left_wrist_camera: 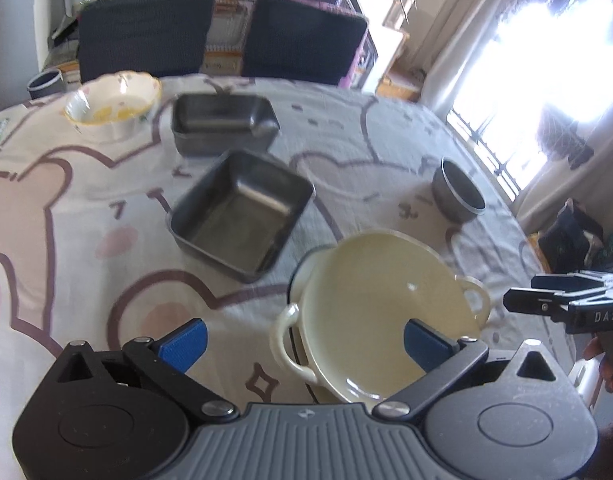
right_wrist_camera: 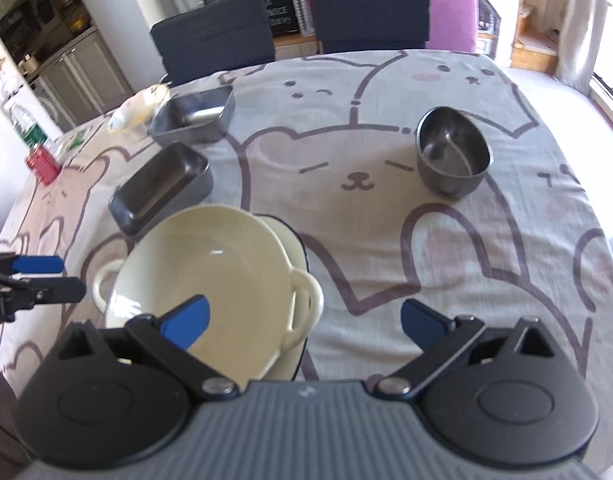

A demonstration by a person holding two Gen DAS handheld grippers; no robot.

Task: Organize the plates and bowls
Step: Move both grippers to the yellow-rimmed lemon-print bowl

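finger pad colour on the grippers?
Blue pads on black fingers, clearest in the right wrist view.

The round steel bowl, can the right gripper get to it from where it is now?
Probably yes: the right gripper is open and empty, and only bare tablecloth lies between it and the round steel bowl.

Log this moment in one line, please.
left tongs: open, empty | right tongs: open, empty | cream bowl: stacked on cream dish
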